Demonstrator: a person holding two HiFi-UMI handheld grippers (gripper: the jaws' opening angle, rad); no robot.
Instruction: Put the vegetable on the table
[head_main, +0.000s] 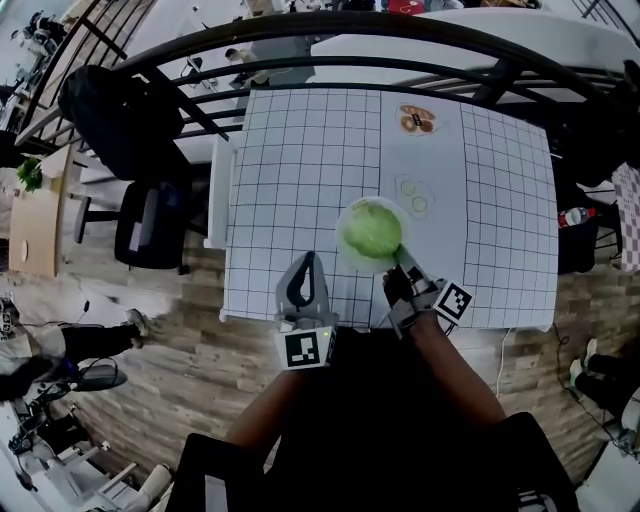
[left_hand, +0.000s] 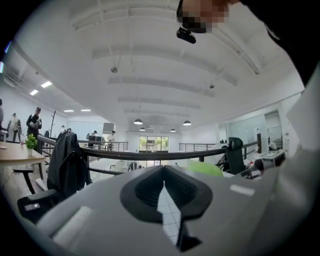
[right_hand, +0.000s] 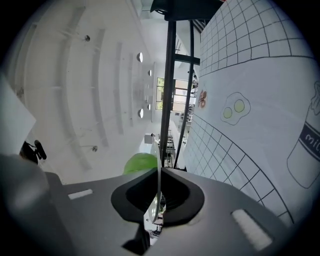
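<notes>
One chair (head_main: 148, 228) left of table (head_main: 290, 170); railing (head_main: 330, 28) beyond; vegetable (head_main: 371, 228) on plate (head_main: 343, 250).

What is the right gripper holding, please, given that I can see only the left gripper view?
Observer: The right gripper has its jaws shut on the rim of a plate, which shows edge-on in the right gripper view.
Operator: Thank you. Is the green shape I glimpse past my jaws on that plate?
Observer: Yes. The head view shows a round green cabbage sitting in the middle of the plate.
Operator: And where is my left gripper relative to the plate?
Observer: In the head view the left gripper is at the plate's left, apart from it and touching neither plate nor cabbage.
</notes>
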